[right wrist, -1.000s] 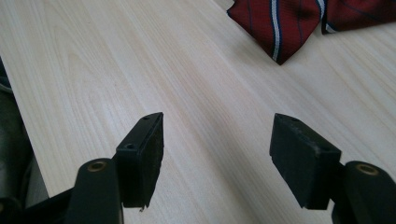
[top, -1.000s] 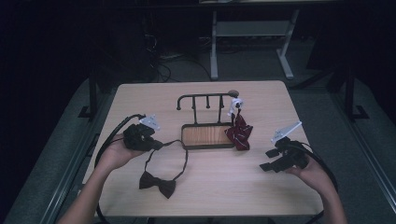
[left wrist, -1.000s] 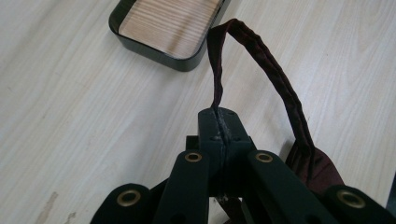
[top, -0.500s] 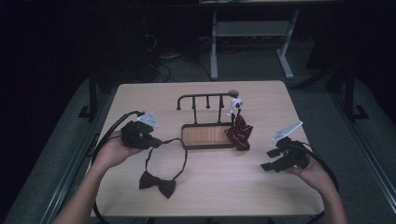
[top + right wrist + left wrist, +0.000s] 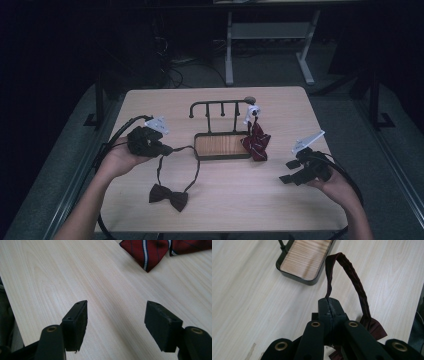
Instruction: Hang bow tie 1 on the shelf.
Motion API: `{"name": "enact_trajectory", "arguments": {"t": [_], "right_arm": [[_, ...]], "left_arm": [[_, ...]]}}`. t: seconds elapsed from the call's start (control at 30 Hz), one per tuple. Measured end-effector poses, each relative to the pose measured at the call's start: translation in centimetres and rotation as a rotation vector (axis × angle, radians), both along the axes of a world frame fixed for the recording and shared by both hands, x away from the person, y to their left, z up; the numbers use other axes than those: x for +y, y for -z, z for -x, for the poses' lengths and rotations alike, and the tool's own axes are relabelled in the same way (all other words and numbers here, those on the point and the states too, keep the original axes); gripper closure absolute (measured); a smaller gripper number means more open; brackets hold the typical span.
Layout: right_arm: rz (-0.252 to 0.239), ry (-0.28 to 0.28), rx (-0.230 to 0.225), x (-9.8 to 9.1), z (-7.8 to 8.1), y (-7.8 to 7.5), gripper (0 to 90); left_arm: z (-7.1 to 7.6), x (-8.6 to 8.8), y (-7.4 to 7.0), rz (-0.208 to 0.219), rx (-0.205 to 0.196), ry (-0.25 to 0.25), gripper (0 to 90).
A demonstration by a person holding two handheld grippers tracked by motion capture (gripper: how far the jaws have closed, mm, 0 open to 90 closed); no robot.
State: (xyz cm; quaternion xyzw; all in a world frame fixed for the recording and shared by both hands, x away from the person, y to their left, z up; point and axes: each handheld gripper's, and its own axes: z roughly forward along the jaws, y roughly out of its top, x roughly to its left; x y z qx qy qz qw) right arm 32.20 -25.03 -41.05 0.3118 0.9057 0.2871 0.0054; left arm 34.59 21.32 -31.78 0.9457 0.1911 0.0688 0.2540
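1. The left gripper (image 5: pixel 167 149) has its fingers (image 5: pixel 325 307) pressed together on the strap of the dark bow tie (image 5: pixel 168 196), whose bow lies on the counter (image 5: pixel 240 200) near the front edge.
2. The right gripper (image 5: pixel 289 171) holds its fingers (image 5: pixel 76 320) wide apart over bare wood, gripping nothing.
3. Since a second ago the left hand has lifted slightly, pulling the strap's loop up and tighter; the right hand has not moved.
4. The pale wooden counter carries a black rack (image 5: pixel 222 131) with a wooden base and a red striped tie (image 5: pixel 256 142) hanging on it; the room around is dark.

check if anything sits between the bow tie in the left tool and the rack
Nothing visible does. The left tool pinches the strap of the bow tie, and bare table lies between it and the rack. The striped tie hangs at the rack's far end.
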Motion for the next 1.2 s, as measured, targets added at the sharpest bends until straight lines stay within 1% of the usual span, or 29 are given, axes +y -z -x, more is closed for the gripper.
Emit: {"name": "enact_trajectory", "arguments": {"t": [0.13,0.23,0.43,0.6,0.63,0.83,0.9,1.0,1.03,1.2], "right_arm": [[0.000,-0.003,-0.009,0.0,0.0,-0.1,34.6],[-0.001,-0.007,-0.010,0.0,0.0,-0.2,34.6],[-0.005,-0.005,-0.005,-0.1,0.1,-0.2,34.6],[-0.006,-0.005,-0.011,-0.1,0.1,-0.3,34.6],[-0.006,-0.009,-0.020,-0.1,0.1,-0.3,34.6],[-0.008,-0.006,-0.015,-0.2,0.2,-0.4,34.6],[-0.010,-0.008,-0.019,-0.2,0.1,-0.4,34.6],[-0.009,-0.008,-0.019,-0.3,0.2,-0.5,34.6],[-0.008,-0.006,-0.015,-0.3,0.2,-0.5,34.6],[-0.008,-0.007,-0.016,-0.3,0.2,-0.4,34.6]], "left_arm": [[-0.1,-0.2,-0.5,-0.002,-0.008,-0.003,89.9],[-0.2,-0.3,-0.9,0.002,-0.014,-0.001,89.9],[-0.4,-0.8,-1.7,-0.005,-0.028,0.011,89.9],[-0.7,-1.2,-2.2,-0.008,-0.027,0.006,89.9],[-0.8,-1.2,-2.3,-0.007,-0.027,0.005,89.9],[-1.2,-1.5,-2.9,-0.008,-0.029,0.002,89.9],[-1.4,-1.6,-3.1,-0.011,-0.037,0.005,89.9],[-1.6,-1.8,-3.4,-0.014,-0.031,-0.001,89.9],[-1.8,-1.8,-3.4,-0.016,-0.038,0.000,89.9],[-2.2,-2.2,-3.9,-0.017,-0.041,-0.005,89.9]]}}
